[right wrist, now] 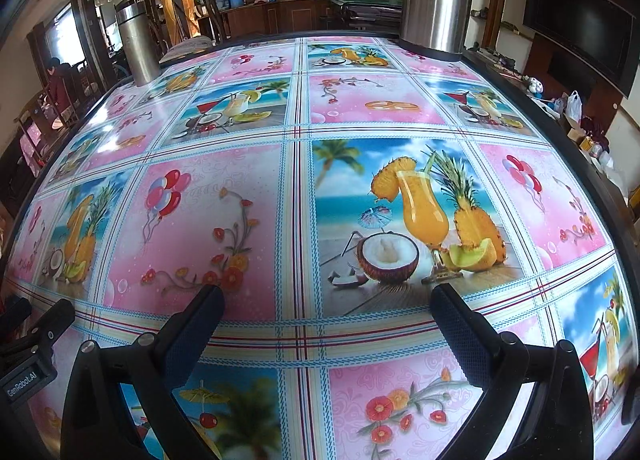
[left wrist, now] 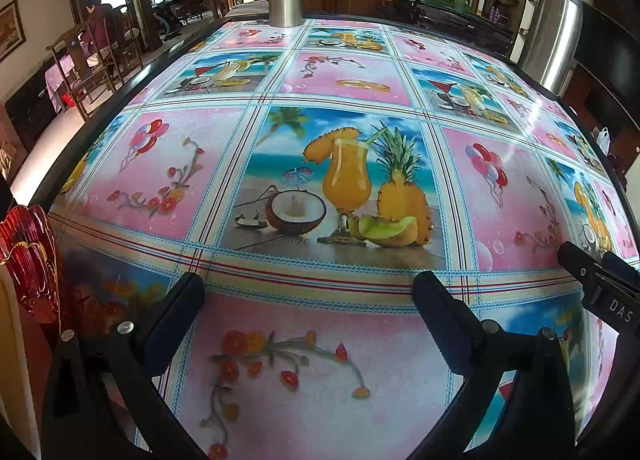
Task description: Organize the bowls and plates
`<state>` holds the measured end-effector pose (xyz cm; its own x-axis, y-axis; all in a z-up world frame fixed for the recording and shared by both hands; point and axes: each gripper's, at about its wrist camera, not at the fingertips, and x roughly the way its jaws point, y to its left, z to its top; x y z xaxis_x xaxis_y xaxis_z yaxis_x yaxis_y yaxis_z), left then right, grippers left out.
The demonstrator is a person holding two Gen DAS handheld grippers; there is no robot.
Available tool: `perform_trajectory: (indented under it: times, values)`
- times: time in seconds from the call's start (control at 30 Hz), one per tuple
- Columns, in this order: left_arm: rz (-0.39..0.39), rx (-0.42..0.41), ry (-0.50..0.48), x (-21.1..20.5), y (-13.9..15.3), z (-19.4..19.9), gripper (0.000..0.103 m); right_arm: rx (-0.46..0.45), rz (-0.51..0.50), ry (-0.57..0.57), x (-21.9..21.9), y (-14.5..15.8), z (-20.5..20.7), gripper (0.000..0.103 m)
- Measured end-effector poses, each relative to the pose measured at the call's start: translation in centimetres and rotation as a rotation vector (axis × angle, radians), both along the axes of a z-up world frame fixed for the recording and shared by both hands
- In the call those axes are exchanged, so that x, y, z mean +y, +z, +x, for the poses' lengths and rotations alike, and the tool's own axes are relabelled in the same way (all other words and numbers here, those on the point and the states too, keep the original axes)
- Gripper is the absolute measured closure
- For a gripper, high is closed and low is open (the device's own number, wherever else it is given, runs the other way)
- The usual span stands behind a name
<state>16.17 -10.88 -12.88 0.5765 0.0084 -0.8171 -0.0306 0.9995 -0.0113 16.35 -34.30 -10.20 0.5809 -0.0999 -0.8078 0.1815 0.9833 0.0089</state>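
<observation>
Hovering over desk (left wrist: pixel 344 76), both hands holding tools above patterned cloth. Left gripper (left wrist: pixel 308 296): jaws apart, gripping nothing. Right gripper (right wrist: pixel 326 306): jaws apart, likewise holding nothing. Seeing red ribbed glass dishes (left wrist: pixel 28 256) standing at far left edge of left view, just beside desk; exact seating unclear. No other plates or bowls showing on cloth. Two steel flasks (right wrist: pixel 138 46) standing at far end. Judging work barely begun, or dishes lying out of view; reaching left looking like next step.
</observation>
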Motion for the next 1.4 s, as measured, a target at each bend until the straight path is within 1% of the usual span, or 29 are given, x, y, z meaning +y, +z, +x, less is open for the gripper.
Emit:
perform_trajectory:
  times: [0.8,0.97,1.07,1.1,1.13,1.2,1.23,1.27,1.33,1.4]
  values:
    - [0.002,0.001,-0.010,-0.2,0.0,-0.1,0.000,0.000,0.000,0.000,0.0,0.0,0.0,0.000]
    - [0.004,0.011,-0.011,-0.4,0.1,-0.4,0.000,0.001,0.000,-0.023,0.2,0.0,-0.3,0.000]
    - [0.004,0.013,-0.031,-0.7,0.4,-1.3,0.000,0.029,0.014,-0.033,0.3,0.1,-0.6,0.000]
    - [0.009,-0.003,-0.045,-0.9,0.9,-1.9,0.000,0.030,0.027,-0.048,0.3,0.3,-1.0,0.000]
    - [0.030,-0.043,-0.048,-1.1,1.7,-2.9,0.000,0.017,0.060,-0.049,0.2,0.5,-1.4,0.000]
    - [0.107,-0.149,-0.044,-1.4,3.9,-5.2,0.000,-0.041,0.137,-0.033,0.4,1.5,-2.6,0.000]
    - [0.136,-0.201,-0.052,-1.4,5.3,-6.4,0.000,-0.076,0.142,-0.028,0.7,2.3,-3.3,0.000]
    - [0.146,-0.246,-0.057,-1.2,6.7,-7.5,0.000,-0.120,0.133,-0.019,1.3,3.3,-4.2,0.000]
    - [0.135,-0.324,-0.052,-0.1,9.5,-10.0,0.000,-0.206,0.124,0.015,2.7,5.2,-5.9,0.000]
    - [0.107,-0.379,-0.040,1.4,11.8,-12.2,0.000,-0.282,0.131,0.054,4.4,7.0,-7.5,0.000]
